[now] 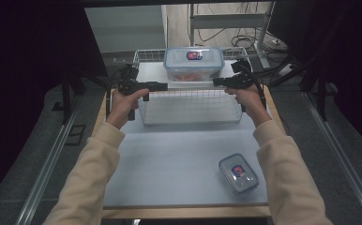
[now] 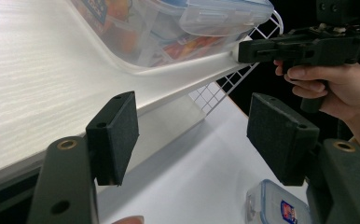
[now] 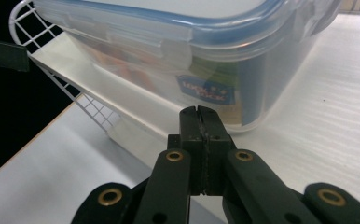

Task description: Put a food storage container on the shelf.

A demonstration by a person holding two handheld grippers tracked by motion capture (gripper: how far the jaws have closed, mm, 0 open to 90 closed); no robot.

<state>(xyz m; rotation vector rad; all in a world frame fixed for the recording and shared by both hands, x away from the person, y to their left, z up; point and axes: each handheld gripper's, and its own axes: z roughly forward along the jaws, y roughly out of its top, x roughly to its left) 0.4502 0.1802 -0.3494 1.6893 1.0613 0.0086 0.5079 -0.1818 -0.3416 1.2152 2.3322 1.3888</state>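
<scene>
A large clear food box [image 1: 194,63] with a blue-rimmed lid and a red label stands on the white top board [image 1: 151,72] of a wire rack [image 1: 191,101]. My left gripper [image 1: 162,86] is level at the board's left front, jaws open with nothing between them [image 2: 192,135]; the box [image 2: 169,23] lies ahead to its left. My right gripper [image 1: 215,82] points in from the right with its jaws shut and empty [image 3: 199,114], tips close to the lower corner of the box [image 3: 169,46]. Whether they touch it I cannot tell.
A small lidded clear box [image 1: 238,173] with a red label lies on the white table near the front right, also seen under the left gripper [image 2: 276,207]. The rack's wire sides [image 3: 89,105] rise at both ends. Dark curtains flank the table; cables lie on the floor behind.
</scene>
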